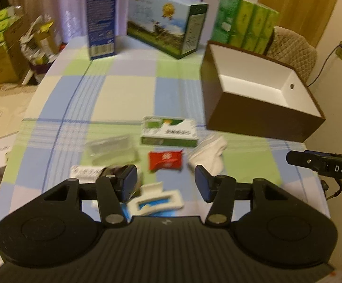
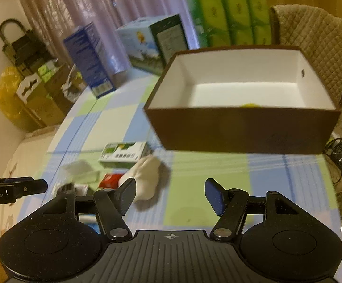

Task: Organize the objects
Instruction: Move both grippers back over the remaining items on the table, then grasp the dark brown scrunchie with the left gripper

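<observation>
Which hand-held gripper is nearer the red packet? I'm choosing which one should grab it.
Left. The left hand-held gripper hovers open just before the red packet; the right hand-held gripper is off to the packet's right, past the white cloth.

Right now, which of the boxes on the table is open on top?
The brown box with the white inside; the blue carton, scenery box and flat green box are closed.

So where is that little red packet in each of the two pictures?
Left wrist view: the red packet lies centre, just beyond the open left tongs.
Right wrist view: the packet sits lower left, partly hidden behind the white cloth.
Shared landmark: the green-and-white carton just behind it.
</observation>
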Demonstrator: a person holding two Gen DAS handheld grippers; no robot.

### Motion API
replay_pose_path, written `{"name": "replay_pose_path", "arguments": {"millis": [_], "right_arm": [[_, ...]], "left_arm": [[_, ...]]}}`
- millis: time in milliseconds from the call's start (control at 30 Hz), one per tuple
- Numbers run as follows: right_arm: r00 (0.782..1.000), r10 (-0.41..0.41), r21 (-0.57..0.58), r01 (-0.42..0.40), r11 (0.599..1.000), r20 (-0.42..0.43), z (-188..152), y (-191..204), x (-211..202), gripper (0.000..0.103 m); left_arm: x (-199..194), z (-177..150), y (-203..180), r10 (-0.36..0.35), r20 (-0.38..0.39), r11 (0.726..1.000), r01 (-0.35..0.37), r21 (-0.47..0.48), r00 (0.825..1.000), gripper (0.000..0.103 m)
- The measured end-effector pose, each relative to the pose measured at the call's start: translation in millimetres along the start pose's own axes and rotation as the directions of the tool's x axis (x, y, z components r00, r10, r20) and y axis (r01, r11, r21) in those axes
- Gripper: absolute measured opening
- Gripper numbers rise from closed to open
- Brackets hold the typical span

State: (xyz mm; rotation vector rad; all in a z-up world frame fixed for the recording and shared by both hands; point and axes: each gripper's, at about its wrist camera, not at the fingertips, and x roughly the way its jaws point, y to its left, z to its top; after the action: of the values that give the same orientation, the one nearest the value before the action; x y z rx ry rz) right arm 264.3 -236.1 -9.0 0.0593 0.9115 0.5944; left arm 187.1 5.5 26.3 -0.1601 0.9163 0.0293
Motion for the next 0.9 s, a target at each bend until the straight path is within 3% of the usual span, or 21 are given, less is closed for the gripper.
{"name": "replay_pose_path", "arguments": {"millis": [500,700,900], "right_arm": [[0.993,0.009,-0.047,-0.015,0.999,-0.114,-32.8,66.4,43.7,0.062],[0.991,-0.023,-0.016,0.021,1.0,-0.129,-38.9,67.7,51.7,0.062],[0.989,-0.055,0.038,0.061,0.997,-0.139,-42.2,56.8,54.6,0.062]], "left_arm": [[5.4,-35.9,71.3,0.022,-0.077,0.998,-0.026,-0.056,0.997,0.053],[21.0,-35.7,73.7,-0.005,-0.085,1.0,0.003,-0.024,0.996,0.055],[43.1,-30.5,67.0,-0.002,-0.072,0.997,0.008,0.078,0.997,0.055]]}}
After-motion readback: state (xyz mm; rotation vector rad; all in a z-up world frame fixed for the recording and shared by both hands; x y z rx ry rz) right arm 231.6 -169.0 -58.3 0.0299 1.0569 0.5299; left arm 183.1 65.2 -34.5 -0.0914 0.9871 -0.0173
